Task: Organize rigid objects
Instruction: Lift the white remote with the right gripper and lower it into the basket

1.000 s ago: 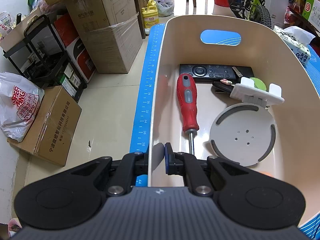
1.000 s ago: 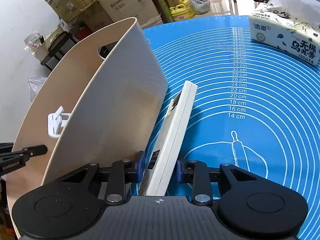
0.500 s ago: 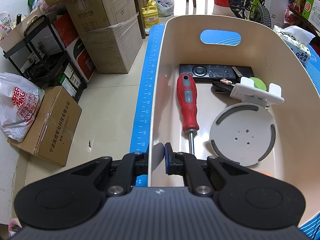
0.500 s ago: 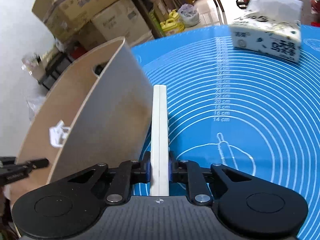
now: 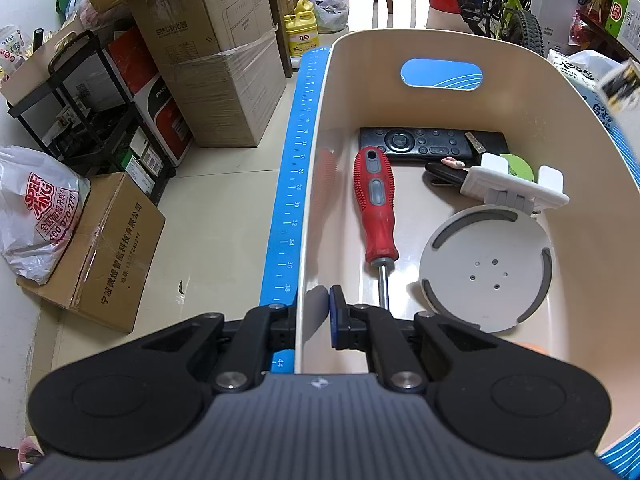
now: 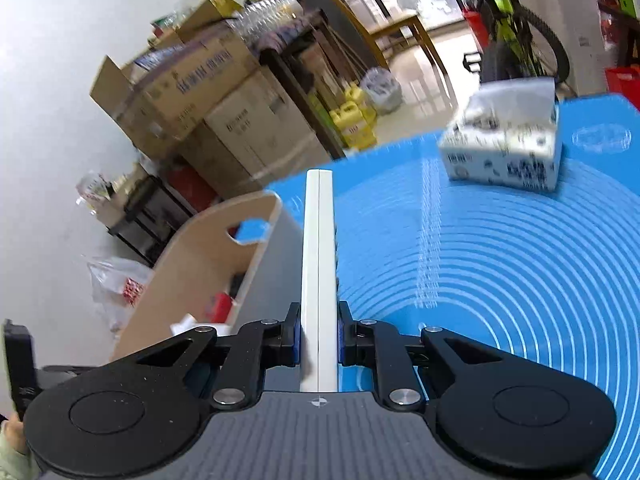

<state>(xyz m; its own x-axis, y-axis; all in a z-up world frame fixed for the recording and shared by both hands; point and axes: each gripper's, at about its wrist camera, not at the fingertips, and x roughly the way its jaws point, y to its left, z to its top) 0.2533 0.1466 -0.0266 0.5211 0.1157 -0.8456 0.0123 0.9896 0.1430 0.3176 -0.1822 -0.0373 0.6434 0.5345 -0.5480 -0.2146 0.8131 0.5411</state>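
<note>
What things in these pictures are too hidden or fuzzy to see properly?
- White flat device in the right gripper: right wrist view shows only its thin edge, so its face is unseen.
- Tissue pack: motion blur smears its print.
- Green round thing in the bin: left wrist view, mostly hidden behind the white bracket.
- Screwdriver tip: hidden behind the left gripper.

Flat white device [image 6: 318,264] held edge-up beside the beige bin [image 6: 192,264].

Inside the bin [image 5: 520,92], the screwdriver [image 5: 376,208] is lying ahead of the left gripper [image 5: 314,320], the round plate [image 5: 486,268] to its right, the remote [image 5: 432,144] lying crosswise beyond both.
</note>
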